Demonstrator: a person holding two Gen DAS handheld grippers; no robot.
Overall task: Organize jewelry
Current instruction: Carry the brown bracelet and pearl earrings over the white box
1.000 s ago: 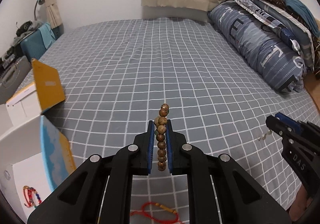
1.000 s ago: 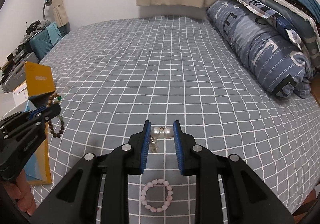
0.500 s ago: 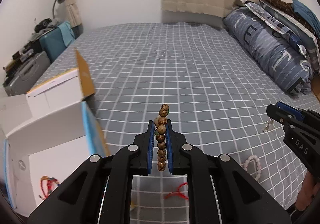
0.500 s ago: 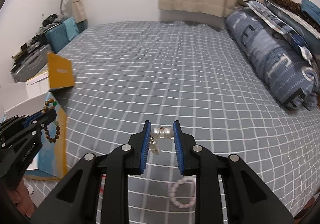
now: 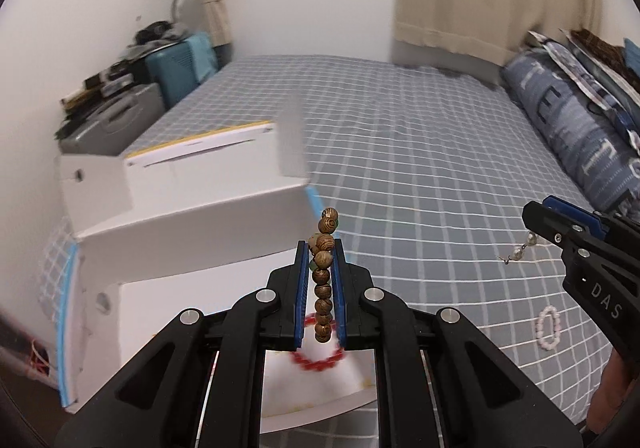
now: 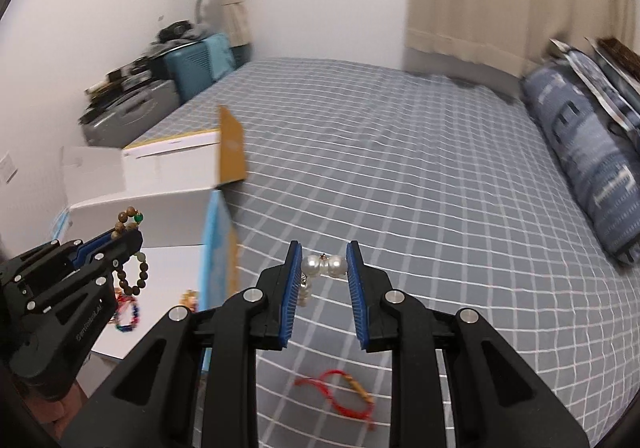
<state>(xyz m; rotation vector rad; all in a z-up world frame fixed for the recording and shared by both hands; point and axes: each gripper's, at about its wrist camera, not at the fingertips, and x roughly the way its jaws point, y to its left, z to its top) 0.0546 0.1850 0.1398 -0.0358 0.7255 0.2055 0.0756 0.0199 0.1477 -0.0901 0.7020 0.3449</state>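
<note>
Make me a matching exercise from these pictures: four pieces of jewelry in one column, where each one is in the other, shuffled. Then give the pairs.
Things:
1. wooden bead bracelet
2. pearl earring
3. pink bead bracelet
4. red cord bracelet

Places:
A. lying on the checked bedspread, near the right gripper in the left wrist view
B. clamped in the left gripper
C. on the bedspread just below the right gripper's fingers in its own view
D. pinched between the right gripper's blue pads

Pairs: 1-B, 2-D, 3-A, 4-C

I swing both grippers left, bringing the wooden bead bracelet [image 5: 323, 280] over the white box [image 5: 192, 216].
</note>
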